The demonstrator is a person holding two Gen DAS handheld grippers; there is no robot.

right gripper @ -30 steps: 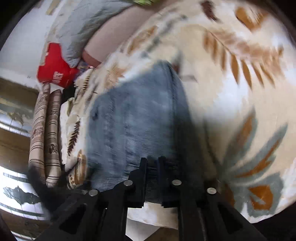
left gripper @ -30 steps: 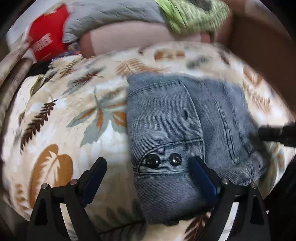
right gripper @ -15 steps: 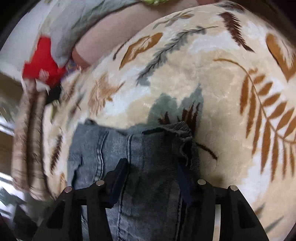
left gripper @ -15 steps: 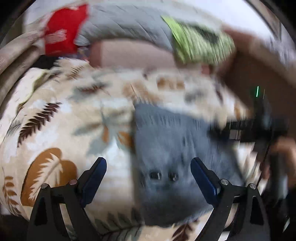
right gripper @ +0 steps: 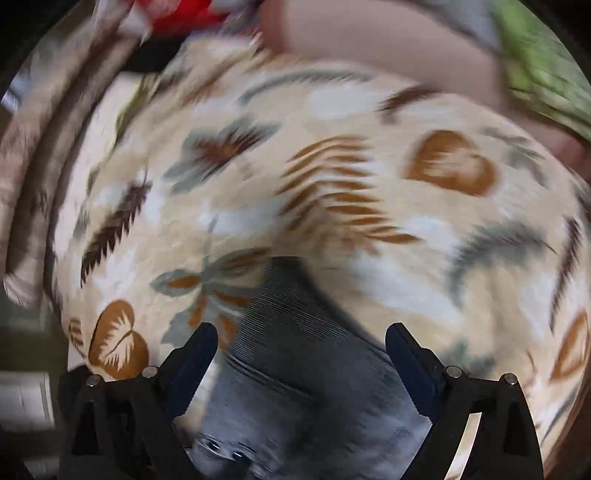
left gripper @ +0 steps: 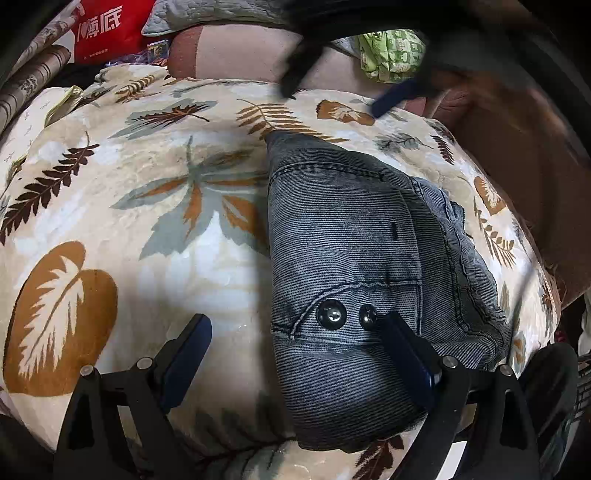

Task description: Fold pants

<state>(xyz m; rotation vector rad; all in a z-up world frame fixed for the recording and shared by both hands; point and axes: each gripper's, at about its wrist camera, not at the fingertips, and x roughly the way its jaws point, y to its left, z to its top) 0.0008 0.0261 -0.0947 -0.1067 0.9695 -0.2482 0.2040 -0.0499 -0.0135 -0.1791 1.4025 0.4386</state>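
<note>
The blue-grey denim pants (left gripper: 354,266) lie folded in a compact bundle on the leaf-print blanket (left gripper: 147,221), two dark snap buttons facing up. My left gripper (left gripper: 295,332) is open and empty, hovering over the bundle's near left edge. My right gripper (right gripper: 301,347) is open and empty above the bundle's far end (right gripper: 295,369); that view is motion-blurred. In the left wrist view the right gripper (left gripper: 332,92) shows blurred at the top, raised beyond the pants.
Beyond the blanket lie a pink pillow (left gripper: 236,51), a red bag (left gripper: 107,29), a grey quilt (left gripper: 207,14) and a green cloth (left gripper: 391,51). A striped curtain (left gripper: 29,77) hangs at left. A brown surface (left gripper: 517,155) borders the right.
My right gripper let go of the pants' edge, opened and swung up and away over the blanket. The left gripper stayed open near the buttons.
</note>
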